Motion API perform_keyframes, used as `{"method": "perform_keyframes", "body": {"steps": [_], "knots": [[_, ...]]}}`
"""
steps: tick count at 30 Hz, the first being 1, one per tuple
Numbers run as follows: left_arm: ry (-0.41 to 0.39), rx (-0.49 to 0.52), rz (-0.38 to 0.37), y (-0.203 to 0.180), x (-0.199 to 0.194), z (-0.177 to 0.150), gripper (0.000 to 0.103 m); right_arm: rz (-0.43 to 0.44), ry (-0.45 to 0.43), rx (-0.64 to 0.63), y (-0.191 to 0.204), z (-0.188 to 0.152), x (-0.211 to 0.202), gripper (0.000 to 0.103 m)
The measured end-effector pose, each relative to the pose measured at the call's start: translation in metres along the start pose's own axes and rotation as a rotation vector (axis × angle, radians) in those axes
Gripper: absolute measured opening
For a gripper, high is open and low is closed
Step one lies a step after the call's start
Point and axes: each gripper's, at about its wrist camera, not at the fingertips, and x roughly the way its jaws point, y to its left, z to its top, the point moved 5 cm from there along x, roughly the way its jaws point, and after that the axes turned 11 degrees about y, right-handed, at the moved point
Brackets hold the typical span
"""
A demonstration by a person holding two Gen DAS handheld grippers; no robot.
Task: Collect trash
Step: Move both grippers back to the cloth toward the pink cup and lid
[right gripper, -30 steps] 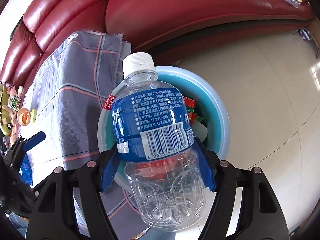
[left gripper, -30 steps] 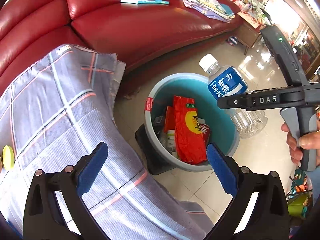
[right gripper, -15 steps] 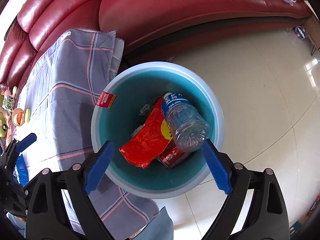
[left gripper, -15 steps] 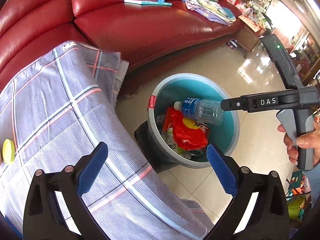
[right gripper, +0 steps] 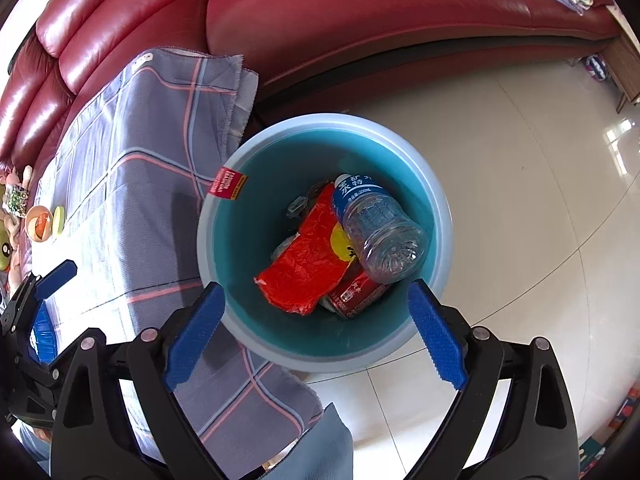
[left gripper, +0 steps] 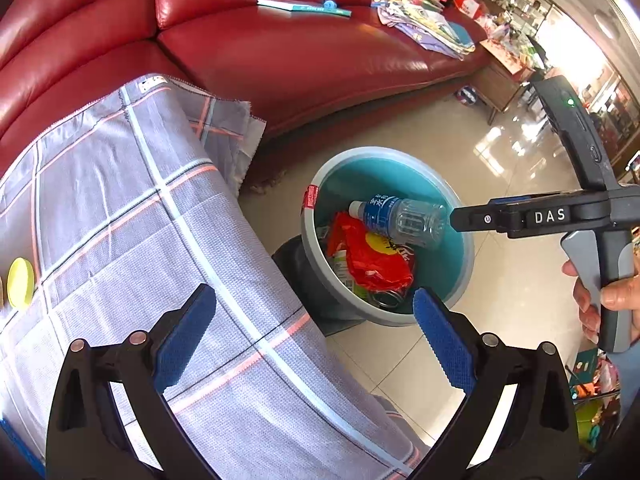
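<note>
Released a second ago, the water bottle (right gripper: pixel 376 236) now lies in the teal bin (right gripper: pixel 442 216), cap pointing toward the sofa; right gripper (right gripper: pixel 314 334) hovers directly above, jaws wide (nearer); left gripper (left gripper: pixel 314 340) likewise spread, empty.

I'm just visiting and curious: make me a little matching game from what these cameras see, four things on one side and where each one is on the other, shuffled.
Things:
1. water bottle
2. red wrapper
3. plaid cloth
4. thin book

Places:
A. on the red sofa seat
B. draped over the table beside the bin
C. lying on its side on top of the trash in the bin
D. in the bin, partly under the bottle

Pairs: 1-C, 2-D, 3-B, 4-A
</note>
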Motion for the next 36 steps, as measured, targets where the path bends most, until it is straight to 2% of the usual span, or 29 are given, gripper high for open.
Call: {"method": "perform_keyframes", "body": {"steps": [6, 13, 18, 28, 32, 36], "knots": [[-0.025, -0.048, -0.009, 0.019, -0.02, -0.014, 0.099, -0.025, -0.015, -0.055, 0.036, -0.016, -0.015, 0.088], [-0.055, -0.126, 0.004, 0.062, -0.049, -0.041, 0.099, -0.029, -0.035, -0.147, 0.101, -0.032, -0.025, 0.089], [-0.079, -0.213, 0.033, 0.113, -0.07, -0.066, 0.099, -0.038, -0.026, -0.225, 0.159, -0.033, -0.019, 0.089], [-0.087, -0.391, 0.159, 0.238, -0.104, -0.118, 0.099, -0.045, 0.015, -0.365, 0.285, -0.01, 0.016, 0.089], [-0.076, -0.452, 0.208, 0.283, -0.108, -0.13, 0.099, -0.049, 0.016, -0.405, 0.326, 0.002, 0.028, 0.089], [-0.056, -0.498, 0.227, 0.318, -0.106, -0.133, 0.099, -0.045, 0.011, -0.432, 0.357, 0.019, 0.039, 0.089]]}}
